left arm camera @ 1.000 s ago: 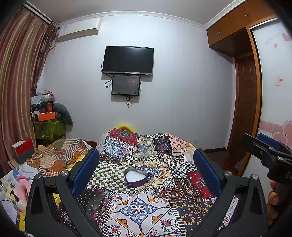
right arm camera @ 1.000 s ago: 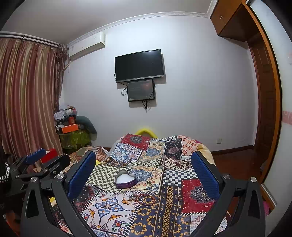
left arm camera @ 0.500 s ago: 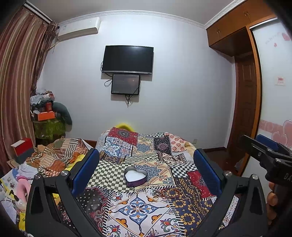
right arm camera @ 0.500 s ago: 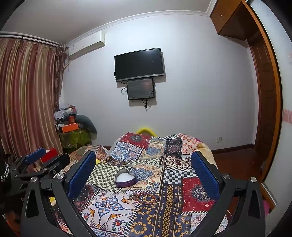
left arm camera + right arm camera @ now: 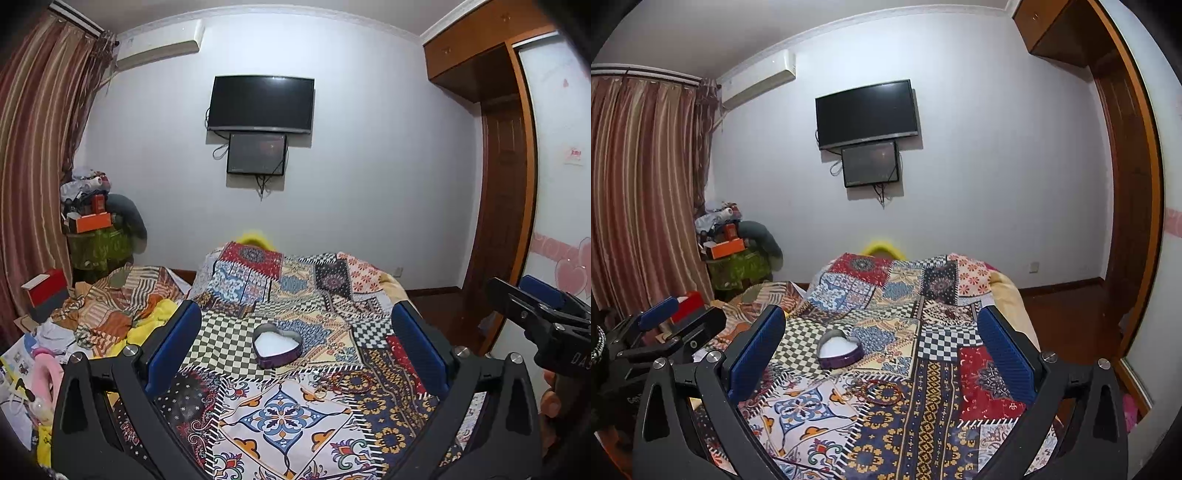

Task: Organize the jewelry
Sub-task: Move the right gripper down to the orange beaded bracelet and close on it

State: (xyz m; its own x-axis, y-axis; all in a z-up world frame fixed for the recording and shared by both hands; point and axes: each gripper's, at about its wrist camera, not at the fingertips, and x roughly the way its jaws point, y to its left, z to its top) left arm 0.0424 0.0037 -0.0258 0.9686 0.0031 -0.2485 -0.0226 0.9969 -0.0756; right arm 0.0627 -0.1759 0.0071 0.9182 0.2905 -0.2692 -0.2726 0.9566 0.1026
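Currently both grippers, left gripper point(image 5: 295, 343) and right gripper point(image 5: 882, 347), are hovering with fingers spread and empty; thin red bangles point(image 5: 881, 393) are lying low-centre near the purple heart-shaped box point(image 5: 839, 350), likely snagging or slipping on the patchwork bedspread point(image 5: 942, 406).

Pale lilac-white wall point(image 5: 369, 166) ahead, with a black television point(image 5: 260, 104) mounted high and a smaller dark screen point(image 5: 256, 154) just beneath, cables dangling. White air conditioner point(image 5: 159, 46) near the ceiling corner, beside striped brown-red curtains point(image 5: 33, 147) on the left. Wooden overhead cabinet point(image 5: 469, 48) and brown door point(image 5: 502, 206) on the right; dark wood floor point(image 5: 1067, 314). Bed under a patchwork cover point(image 5: 295, 288) in the middle. Cluttered stand draped in green cloth point(image 5: 98, 247) in the left corner. Dim, even indoor light.
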